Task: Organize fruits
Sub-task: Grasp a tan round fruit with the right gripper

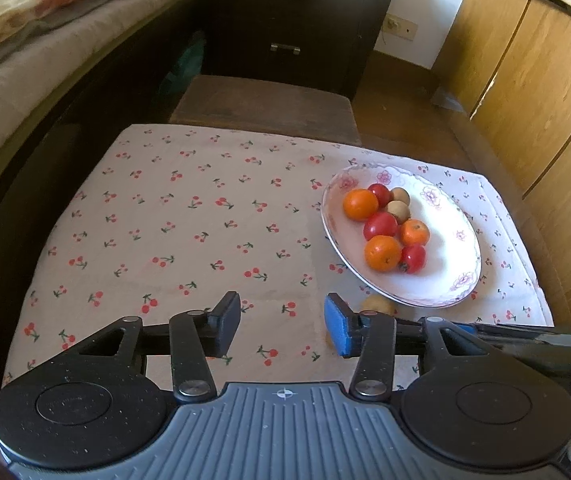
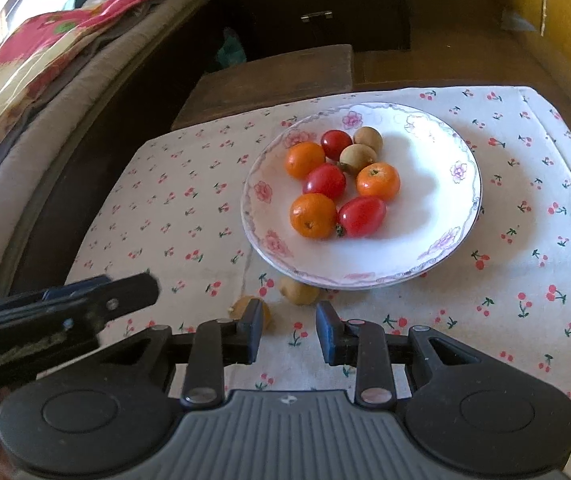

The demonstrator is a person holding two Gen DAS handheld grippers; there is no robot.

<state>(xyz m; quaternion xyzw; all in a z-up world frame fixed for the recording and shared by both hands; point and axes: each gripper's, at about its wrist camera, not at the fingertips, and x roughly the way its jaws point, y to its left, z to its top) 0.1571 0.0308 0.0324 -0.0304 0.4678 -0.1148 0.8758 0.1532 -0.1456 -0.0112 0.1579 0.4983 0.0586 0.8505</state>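
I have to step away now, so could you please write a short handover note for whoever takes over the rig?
Left gripper: open, holding nothing.
Right gripper: jaws at their narrowest, nothing between them.
On the plate: three oranges, three tomatoes and two brown fruits.
Left to do: two more brown fruits lie on the tablecloth, one at the plate's near rim, one by the right gripper's left finger. Both belong on the plate.
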